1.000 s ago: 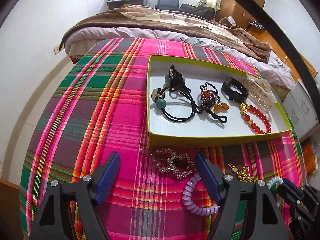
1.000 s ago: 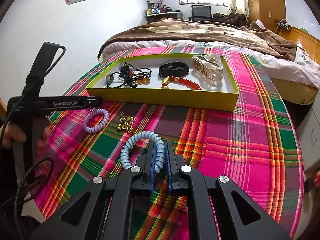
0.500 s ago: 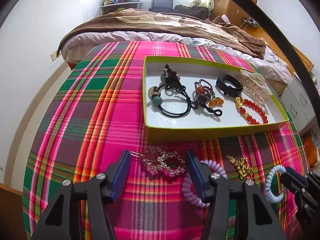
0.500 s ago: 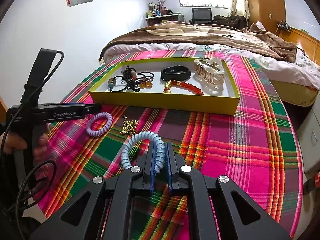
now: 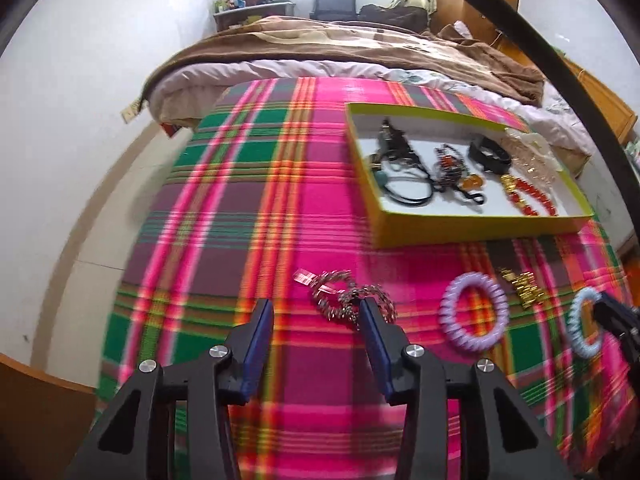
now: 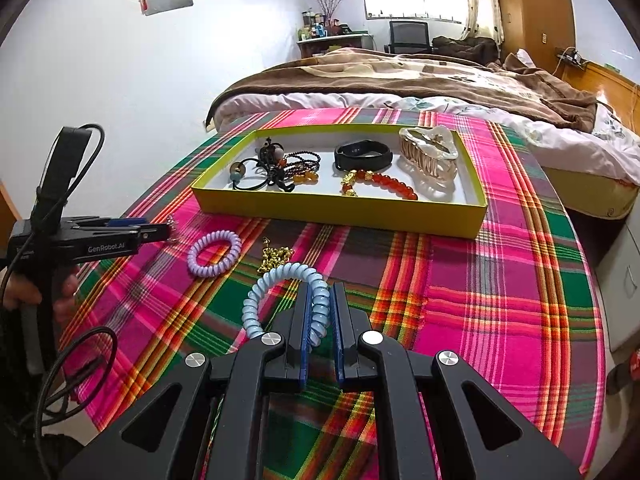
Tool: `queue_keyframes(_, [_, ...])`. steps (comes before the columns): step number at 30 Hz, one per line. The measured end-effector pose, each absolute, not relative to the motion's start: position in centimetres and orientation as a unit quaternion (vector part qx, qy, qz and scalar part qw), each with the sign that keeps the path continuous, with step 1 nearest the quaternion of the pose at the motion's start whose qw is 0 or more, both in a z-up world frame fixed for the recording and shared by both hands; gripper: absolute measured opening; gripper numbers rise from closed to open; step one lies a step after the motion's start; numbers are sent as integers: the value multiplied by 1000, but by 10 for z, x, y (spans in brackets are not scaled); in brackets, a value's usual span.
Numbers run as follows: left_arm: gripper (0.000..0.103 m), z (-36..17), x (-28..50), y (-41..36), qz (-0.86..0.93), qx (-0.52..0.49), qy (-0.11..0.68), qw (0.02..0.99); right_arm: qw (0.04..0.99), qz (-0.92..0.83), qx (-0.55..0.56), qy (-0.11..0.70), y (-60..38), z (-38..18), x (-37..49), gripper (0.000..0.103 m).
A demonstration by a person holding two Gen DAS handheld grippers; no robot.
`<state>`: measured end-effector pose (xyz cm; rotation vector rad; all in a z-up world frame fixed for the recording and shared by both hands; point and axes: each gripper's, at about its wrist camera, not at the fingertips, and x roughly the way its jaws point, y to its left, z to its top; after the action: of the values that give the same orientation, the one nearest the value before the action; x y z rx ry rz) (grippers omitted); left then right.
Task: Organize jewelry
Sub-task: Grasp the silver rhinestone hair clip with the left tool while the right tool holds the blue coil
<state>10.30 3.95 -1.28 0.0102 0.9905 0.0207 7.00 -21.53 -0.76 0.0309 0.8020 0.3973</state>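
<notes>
Left wrist cam sits low over the near edge of the plaid table [image 5: 248,184], pitched steeply down, looking past its own fingers [image 5: 260,340] toward the far edge and bed [image 5: 360,52]. Frame is motion-blurred.

Right wrist cam is also at the near edge, further right, shallower pitch, close to the cloth.

Overlap: yellow tray [image 6: 340,210] by the far edge, purple coil [image 6: 215,253], bed, back wall window. The right view also shows the left gripper [image 6: 166,231] side-on.

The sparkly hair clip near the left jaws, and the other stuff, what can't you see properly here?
- Sparkly hair clip: left wrist view, motion-blurred, one end behind a closing jaw; grip unclear.
- Same clip: right wrist view, hidden behind the left gripper.
- Blue coil tie: left wrist view, partly hidden by the right gripper.
- Tangled pieces in the yellow box: too small.
</notes>
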Motion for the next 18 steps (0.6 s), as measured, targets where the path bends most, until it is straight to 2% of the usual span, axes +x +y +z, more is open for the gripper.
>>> queue_keyframes(3, [49,-10,99,52,12,-13,473,881,901,193,17,388,-215,-8,70,9])
queue_keyframes(5, [69,-8,96,56,10,-15,465,885,901,194,17,389,-215,-8,70,9])
queue_keyframes(7, [74,-6,96,60,-8,-41,469,882,900,194,18,389,-215,-9,70,9])
queue_keyframes(18, [74,-20,119,45,43,-54,483,873,899,196,22,392,-214,-12,72,9])
